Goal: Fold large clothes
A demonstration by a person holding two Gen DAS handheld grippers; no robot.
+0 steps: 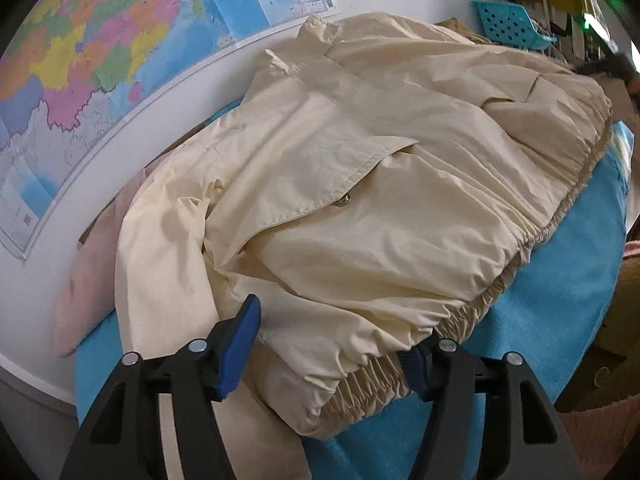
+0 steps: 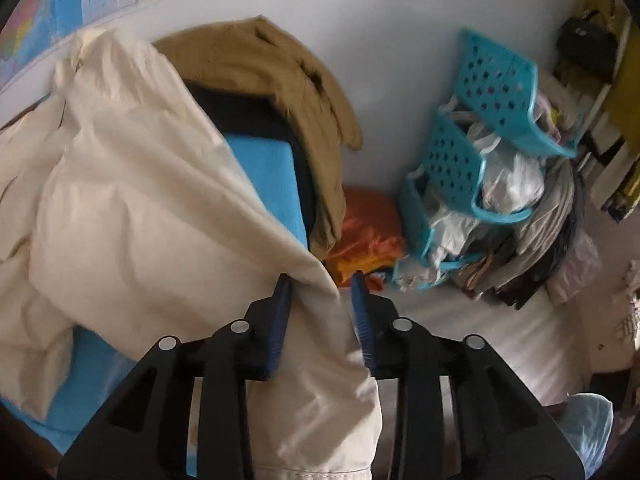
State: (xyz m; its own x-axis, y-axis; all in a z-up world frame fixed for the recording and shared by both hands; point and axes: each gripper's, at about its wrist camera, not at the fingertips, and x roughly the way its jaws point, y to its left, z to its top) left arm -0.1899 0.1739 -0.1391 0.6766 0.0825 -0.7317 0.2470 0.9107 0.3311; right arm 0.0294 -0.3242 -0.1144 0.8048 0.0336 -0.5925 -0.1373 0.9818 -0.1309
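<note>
So far we are early in the fold. The cream jacket (image 1: pixel 360 184) lies spread front-up on the blue cloth (image 1: pixel 560 320) that covers the work surface, its collar toward the far wall with the map (image 1: pixel 92 60), its elastic hem along the near right edge. The body looks reasonably flat, with both chest flaps showing, but nothing is folded across it yet.

Our left gripper (image 1: pixel 328 344) sits at the near left corner of the hem with its jaws fairly wide. Bunched fabric lies between the blue pads (image 1: pixel 240 344), yet we cannot see them pressing on it, so we judge this side as not gripping. A sleeve hangs crumpled at the near left, over a pink garment (image 1: pixel 88 276).

Our right gripper (image 2: pixel 320 312) has a thick fold of the jacket, probably the other sleeve (image 2: pixel 168 208), between its half-closed jaws. The left pad touches the cloth, while a small gap shows at the right pad; the fabric rises taut from the table toward the jaws, so we read it as held and lifted. Beyond it we see a tan garment (image 2: pixel 280 80) piled at the far edge and a turquoise basket (image 2: pixel 480 140) on the floor.

Still to do, in our judgement: lay this sleeve across the chest, bring in the left sleeve, then fold the body over.
</note>
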